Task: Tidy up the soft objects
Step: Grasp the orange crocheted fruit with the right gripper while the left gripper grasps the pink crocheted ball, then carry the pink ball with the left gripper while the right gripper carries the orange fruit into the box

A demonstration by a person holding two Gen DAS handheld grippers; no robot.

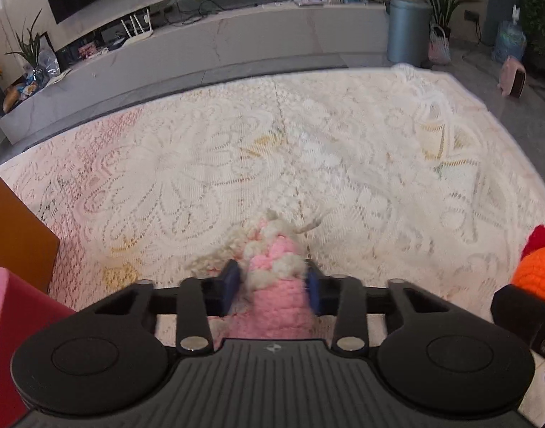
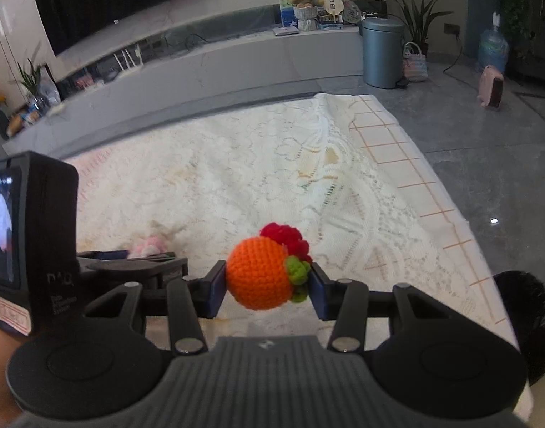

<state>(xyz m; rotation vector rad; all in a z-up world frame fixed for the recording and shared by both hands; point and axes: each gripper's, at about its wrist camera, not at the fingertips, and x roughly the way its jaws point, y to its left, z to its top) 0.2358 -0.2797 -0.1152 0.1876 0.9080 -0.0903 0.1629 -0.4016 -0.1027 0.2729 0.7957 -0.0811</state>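
Flanking pink toy (image 1: 277,285): orange box (image 1: 17,235).

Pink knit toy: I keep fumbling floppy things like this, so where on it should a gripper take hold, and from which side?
Grip the thick pink body of the pink knit toy, not the loose cream yarn strands at its far end, which would probably slip. Come from above, one pad on each long side. The left gripper holds it that way now on the lace cloth.
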